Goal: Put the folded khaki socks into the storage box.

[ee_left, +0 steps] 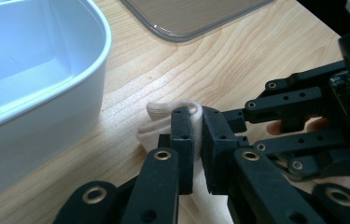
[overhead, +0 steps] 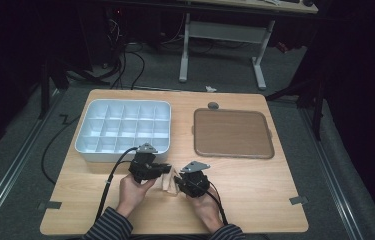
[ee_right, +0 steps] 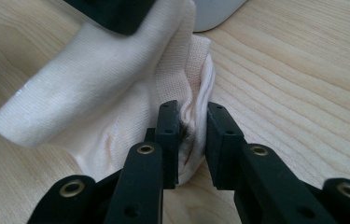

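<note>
The left tool (ee_left: 197, 140) has its jaws pressed together on a fold of the cream sock (ee_left: 163, 122), pinching the knit between the pads. The right tool (ee_right: 192, 140) bites the same sock (ee_right: 116, 93) from the opposite side; its jaws stand a little apart with a bunched ridge of fabric wedged between them, and they appear to press on it. From above, the left tool (overhead: 147, 169) and right tool (overhead: 191, 181) meet over the sock (overhead: 167, 182), which sits on the wooden surface (overhead: 255, 185) just in front of the white divided box (overhead: 89, 150), near its front right corner. The brown tray (overhead: 233, 133) lies to the right of that box, well apart from the sock.

The sock looks light, limp and stretchy: it will sag wherever unsupported and should not slip much on the pads, since the ribbed knit offers grip. It is not fragile. A doubled layer or the thicker cuff seems the best place to take hold, because a single thin layer could pull free.
</note>
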The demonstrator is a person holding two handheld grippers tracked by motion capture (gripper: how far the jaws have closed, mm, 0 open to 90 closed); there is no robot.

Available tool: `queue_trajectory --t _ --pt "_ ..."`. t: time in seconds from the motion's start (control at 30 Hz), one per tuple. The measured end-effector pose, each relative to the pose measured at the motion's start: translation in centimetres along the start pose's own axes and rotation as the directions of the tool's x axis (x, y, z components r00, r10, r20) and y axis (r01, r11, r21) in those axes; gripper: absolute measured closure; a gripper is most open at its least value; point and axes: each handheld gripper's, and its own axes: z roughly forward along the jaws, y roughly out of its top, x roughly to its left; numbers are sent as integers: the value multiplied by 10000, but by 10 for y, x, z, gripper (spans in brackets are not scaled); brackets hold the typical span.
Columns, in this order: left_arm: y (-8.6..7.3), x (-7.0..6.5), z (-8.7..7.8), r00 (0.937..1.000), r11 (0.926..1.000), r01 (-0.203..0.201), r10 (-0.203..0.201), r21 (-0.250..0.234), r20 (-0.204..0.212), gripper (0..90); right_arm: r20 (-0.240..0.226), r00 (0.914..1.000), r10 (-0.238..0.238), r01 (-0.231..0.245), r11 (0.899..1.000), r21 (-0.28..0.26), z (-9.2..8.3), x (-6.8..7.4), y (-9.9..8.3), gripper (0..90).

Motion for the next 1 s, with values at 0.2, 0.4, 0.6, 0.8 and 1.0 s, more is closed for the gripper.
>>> queue_trajectory --t 0.2,0.4,0.6,0.8,1.0 --pt "-1 2 1 9999 10000 73 -72 62 -134 846 -68 9986 529 -532 9972 -524 -10 -4 0 683" --pt "0 1 1 9998 9999 123 -123 10 -126 847 -400 9986 335 -373 9944 -990 -23 2 8 762" --pt "0 -2 -1 9998 9999 105 -106 -43 -147 848 -730 9973 122 -138 9997 -220 -4 5 7 847" --pt "-1 0 -2 9996 9998 193 -193 -16 -229 848 -693 9969 -382 392 9992 127 4 14 6 853" --pt "-1 2 -2 9990 9996 284 -283 25 -354 848 -192 9998 -71 56 9970 -767 -16 7 8 758"
